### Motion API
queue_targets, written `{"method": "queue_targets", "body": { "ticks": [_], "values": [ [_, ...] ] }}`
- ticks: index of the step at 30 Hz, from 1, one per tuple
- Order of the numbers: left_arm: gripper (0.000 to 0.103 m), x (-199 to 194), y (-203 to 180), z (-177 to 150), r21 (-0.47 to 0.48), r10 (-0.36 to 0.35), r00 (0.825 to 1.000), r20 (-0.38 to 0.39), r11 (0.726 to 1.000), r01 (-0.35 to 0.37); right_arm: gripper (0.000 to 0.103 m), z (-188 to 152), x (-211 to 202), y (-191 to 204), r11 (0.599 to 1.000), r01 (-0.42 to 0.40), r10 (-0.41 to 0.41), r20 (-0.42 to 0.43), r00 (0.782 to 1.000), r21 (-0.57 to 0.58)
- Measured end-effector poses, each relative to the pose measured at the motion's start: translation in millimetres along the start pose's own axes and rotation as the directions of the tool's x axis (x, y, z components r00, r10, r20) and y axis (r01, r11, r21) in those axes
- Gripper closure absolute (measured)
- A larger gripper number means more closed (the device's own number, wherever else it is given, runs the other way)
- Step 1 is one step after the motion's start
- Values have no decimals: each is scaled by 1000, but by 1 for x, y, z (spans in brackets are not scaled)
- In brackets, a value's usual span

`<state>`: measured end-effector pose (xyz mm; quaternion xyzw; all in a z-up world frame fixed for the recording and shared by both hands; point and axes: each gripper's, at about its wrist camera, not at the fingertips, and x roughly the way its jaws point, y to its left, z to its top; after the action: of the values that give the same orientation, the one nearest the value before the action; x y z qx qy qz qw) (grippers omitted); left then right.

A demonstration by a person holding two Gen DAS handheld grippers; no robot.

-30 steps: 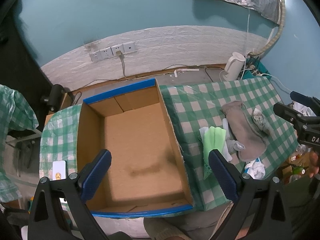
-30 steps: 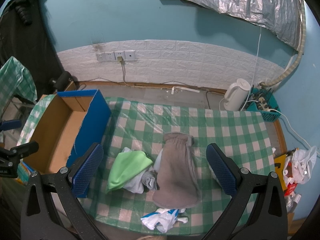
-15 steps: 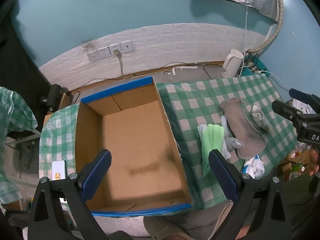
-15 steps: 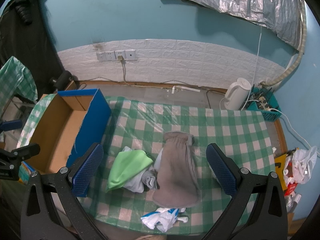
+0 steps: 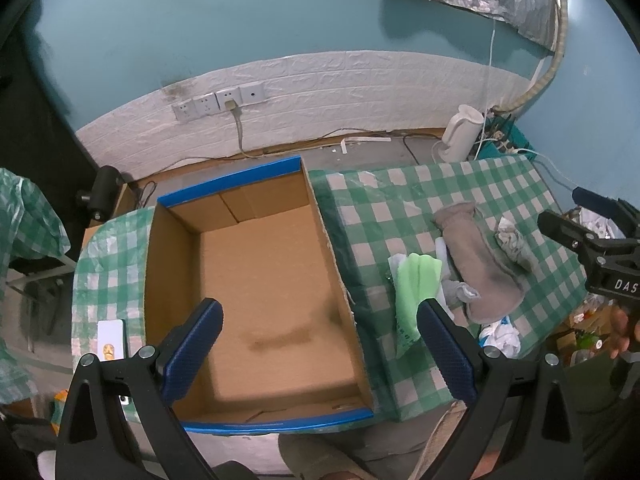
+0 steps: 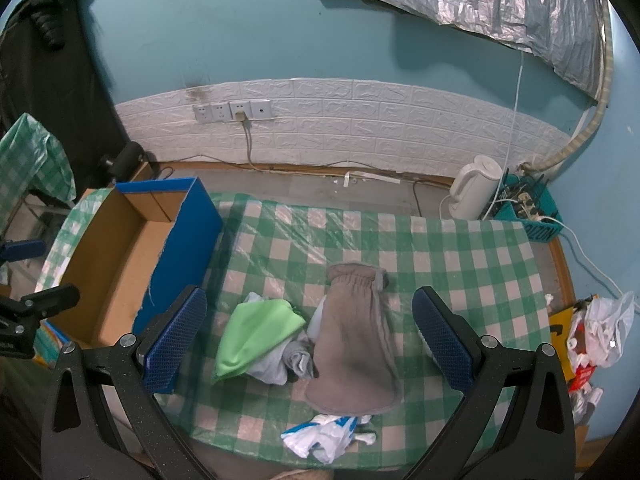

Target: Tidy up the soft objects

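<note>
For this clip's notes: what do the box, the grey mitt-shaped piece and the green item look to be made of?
Box: corrugated cardboard, matte brown inside, glossy blue outside. Grey mitt-shaped piece: soft fleece or terry, probably; fuzzy nap, gathered cuff. Green item: thin smooth fabric, perhaps microfibre; it drapes in soft folds.

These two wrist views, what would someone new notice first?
Probably the big open cardboard box with blue edges, nothing in it, at the table's left end. Next, the heap of soft things on the green checked cloth: a grey mitt beside a green cloth. Both the left gripper and the right gripper hang open above.
</note>
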<state>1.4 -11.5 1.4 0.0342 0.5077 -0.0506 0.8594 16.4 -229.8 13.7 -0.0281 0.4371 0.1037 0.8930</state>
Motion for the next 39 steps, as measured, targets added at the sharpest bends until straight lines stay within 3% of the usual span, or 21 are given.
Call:
{"method": "queue_targets", "body": {
  "ticks": [4, 18, 27, 39],
  "values": [
    [14, -2, 1, 0, -17, -20, 1000, 6, 1000, 20, 2, 0, 0, -1, 1000, 0, 0, -1, 1000, 0],
    [14, 3, -7, 1, 6, -11, 1000, -25, 1000, 11, 2, -6, 3, -1, 1000, 6, -6, 0, 1000, 7],
    [14, 19, -19, 3, 31, 33, 998, -53, 999, -31, 2, -7, 4, -18, 999, 25, -25, -14, 1000, 19],
    [14, 46, -60, -4, 150, 59, 990, -127, 988, -39, 2, -16, 17, -45, 996, 63, -59, -63, 996, 70]
  ]
}}
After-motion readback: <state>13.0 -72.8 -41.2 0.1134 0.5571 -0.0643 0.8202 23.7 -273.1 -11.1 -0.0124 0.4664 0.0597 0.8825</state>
